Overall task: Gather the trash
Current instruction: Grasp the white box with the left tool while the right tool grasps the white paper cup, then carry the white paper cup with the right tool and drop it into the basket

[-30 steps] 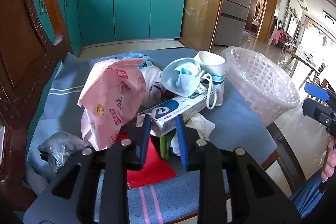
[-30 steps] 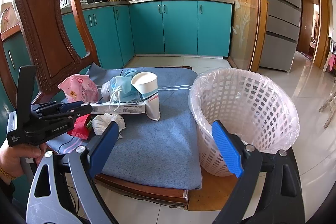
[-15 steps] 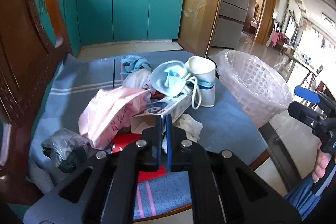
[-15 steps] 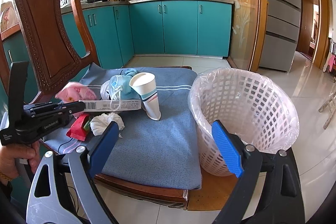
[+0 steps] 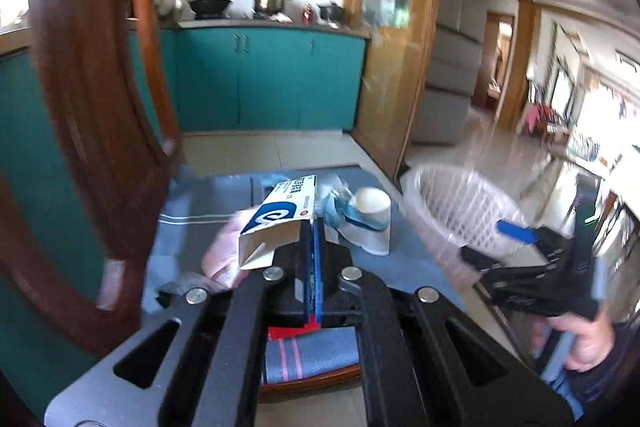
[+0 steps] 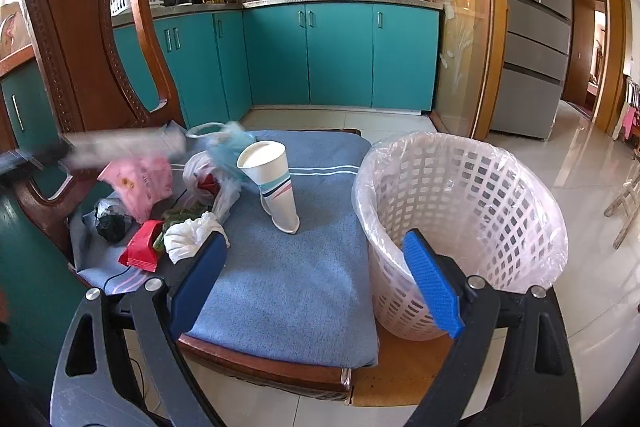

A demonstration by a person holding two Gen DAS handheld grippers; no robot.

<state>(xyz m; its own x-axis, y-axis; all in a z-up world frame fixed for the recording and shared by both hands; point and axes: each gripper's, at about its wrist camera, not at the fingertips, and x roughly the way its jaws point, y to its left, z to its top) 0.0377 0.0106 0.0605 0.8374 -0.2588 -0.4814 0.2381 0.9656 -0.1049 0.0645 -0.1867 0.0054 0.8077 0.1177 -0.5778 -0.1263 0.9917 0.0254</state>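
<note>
Now I see the blue-cushioned chair bearing the litter, with the lined white basket just beside its edge. My right gripper stands wide apart, holding nothing. My left gripper has just been closing and is clamped on the flap of the toothpaste box, which is raised above the paper cup and pink bag.

Left gripper raised, jaws clamped tight, right gripper jaws wide apart
</note>
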